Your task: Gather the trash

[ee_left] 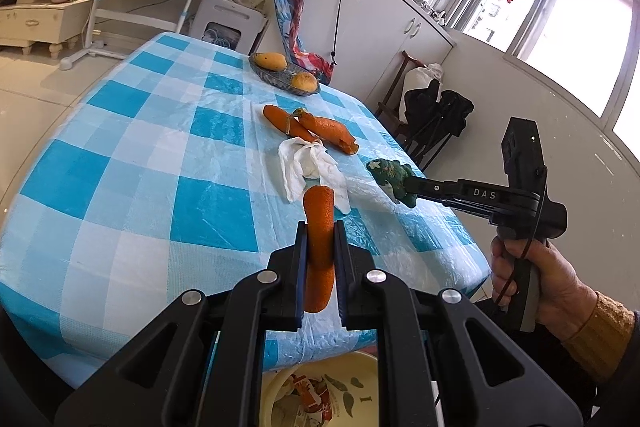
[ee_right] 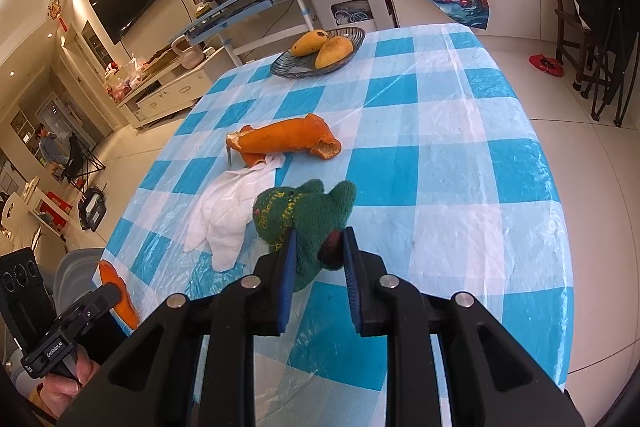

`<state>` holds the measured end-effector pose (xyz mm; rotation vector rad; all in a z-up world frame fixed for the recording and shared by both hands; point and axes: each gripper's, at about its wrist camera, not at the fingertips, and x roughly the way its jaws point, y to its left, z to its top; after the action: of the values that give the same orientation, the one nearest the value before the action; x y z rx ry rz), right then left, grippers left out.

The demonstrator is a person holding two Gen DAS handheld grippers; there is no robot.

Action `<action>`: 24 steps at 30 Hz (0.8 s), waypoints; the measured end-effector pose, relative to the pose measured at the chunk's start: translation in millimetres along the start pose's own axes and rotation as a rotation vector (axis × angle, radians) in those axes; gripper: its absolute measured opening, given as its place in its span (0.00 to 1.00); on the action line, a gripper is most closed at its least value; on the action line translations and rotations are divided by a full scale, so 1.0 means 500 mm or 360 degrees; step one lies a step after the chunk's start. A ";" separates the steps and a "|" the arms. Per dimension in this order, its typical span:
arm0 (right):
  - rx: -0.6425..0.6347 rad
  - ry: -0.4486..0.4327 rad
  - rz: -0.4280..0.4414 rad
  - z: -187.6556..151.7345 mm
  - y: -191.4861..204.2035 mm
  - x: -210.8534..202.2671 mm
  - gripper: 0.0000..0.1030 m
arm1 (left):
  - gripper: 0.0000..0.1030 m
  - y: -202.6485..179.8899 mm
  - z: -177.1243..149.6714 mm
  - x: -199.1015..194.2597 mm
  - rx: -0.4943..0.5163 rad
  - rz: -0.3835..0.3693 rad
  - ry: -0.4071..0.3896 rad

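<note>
**Holding peel and green cloth at the counter's near edge**

Your left gripper (ee_left: 320, 239) has its fingers clamped on a long strip of orange peel (ee_left: 319, 223). The peel's long axis runs straight along the fingers, far end pointing away from you toward the middle of the counter (ee_left: 120, 155), near end hanging back between the finger bases. It sits above the counter's near edge; a cream bowl (ee_left: 276, 387) with scraps in it shows below that edge.

Your right gripper (ee_right: 319, 243) has its fingers closed on a green knitted cloth (ee_right: 308, 215) with yellow stitching. The cloth bulges forward past the fingertips, its bulk pointing toward the counter's far end. From the left wrist view, this gripper reaches in level from the right side, fingers pointing left across the counter, your right hand (ee_left: 536, 279) wrapped around the handle below it, off the counter's edge.

A crumpled white tissue (ee_right: 232, 215) lies just beside the green cloth, on its left in the right wrist view. Beyond the tissue, more orange peel pieces (ee_right: 284, 141) lie on the checked cover, long axes running roughly crosswise in that view, one touching the tissue's far corner. At the far end, a glass dish (ee_right: 280, 69) carries two mangoes (ee_right: 324, 47), well apart from both grippers.
</note>
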<state>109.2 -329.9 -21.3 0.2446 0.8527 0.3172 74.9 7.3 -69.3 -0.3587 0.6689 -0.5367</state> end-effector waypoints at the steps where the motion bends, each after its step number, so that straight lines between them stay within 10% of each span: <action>1: -0.0002 -0.0001 0.0001 -0.002 -0.001 0.000 0.23 | 0.10 -0.001 -0.001 0.001 0.0005 -0.0001 0.0003; 24: 0.0108 0.0046 0.0025 -0.032 -0.022 0.004 0.34 | 0.10 -0.025 -0.012 0.002 0.0081 -0.0057 0.0042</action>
<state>100.1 -337.9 -36.1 0.3103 0.8916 0.3075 66.9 -4.4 -68.1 -0.3171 0.6740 -0.5923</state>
